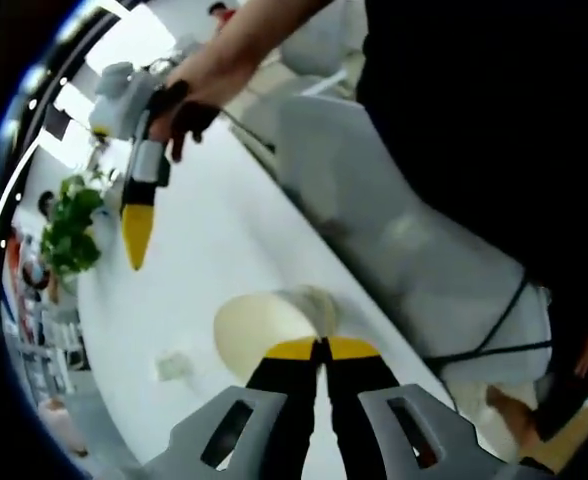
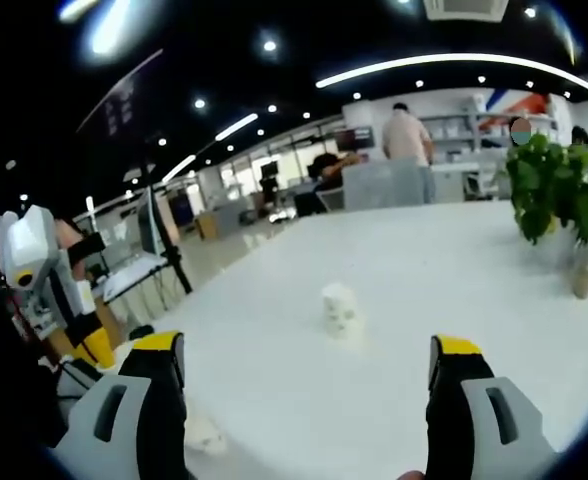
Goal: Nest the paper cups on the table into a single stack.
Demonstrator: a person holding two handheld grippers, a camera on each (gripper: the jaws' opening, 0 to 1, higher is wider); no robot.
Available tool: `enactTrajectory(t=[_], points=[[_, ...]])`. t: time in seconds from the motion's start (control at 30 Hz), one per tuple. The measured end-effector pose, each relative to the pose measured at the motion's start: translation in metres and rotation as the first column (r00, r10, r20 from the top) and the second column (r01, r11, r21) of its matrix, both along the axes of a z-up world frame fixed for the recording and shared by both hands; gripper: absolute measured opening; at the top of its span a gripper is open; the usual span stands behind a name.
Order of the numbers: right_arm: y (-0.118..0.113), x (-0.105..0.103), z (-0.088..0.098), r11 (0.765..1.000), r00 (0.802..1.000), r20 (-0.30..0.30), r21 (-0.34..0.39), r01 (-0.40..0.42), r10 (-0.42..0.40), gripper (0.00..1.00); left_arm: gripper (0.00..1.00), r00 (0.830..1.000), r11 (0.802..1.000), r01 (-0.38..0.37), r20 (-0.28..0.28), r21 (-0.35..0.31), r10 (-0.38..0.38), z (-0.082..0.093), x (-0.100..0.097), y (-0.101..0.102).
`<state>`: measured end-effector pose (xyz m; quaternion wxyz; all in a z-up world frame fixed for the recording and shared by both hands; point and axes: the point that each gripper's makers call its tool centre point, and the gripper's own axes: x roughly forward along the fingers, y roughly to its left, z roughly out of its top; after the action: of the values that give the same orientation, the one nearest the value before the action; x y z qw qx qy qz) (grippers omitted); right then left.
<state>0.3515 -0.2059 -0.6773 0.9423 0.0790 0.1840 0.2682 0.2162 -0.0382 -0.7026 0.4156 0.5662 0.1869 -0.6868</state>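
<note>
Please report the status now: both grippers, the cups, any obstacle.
Left gripper shut on paper cup, cup on its side. Right gripper open, empty, above the white table. Small crumpled white item ahead on table; nothing blocking.

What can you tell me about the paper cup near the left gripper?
The cup is cream-white and looks like paper. It lies on its side on the white table, its round open mouth facing the camera. The left gripper has its yellow-tipped jaws together right at the cup's rim; whether they pinch it is unclear. It looks like one cup, though blur hides details.
</note>
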Motion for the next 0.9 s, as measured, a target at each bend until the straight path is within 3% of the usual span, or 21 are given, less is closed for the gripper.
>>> enactTrajectory(t=[0.6, 0.9], points=[[0.0, -0.001, -0.003, 1.0, 1.0, -0.009, -0.003, -0.004, 0.004, 1.0, 0.01, 0.999, 0.998, 0.053, 0.011, 0.047, -0.053, -0.023, 0.003, -0.001], [-0.003, 0.0, -0.005, 1.0, 1.0, -0.013, 0.002, 0.0, 0.0, 1.0, 0.01, 0.999, 0.998, 0.04, -0.029, 0.052, -0.038, -0.033, -0.002, 0.0]])
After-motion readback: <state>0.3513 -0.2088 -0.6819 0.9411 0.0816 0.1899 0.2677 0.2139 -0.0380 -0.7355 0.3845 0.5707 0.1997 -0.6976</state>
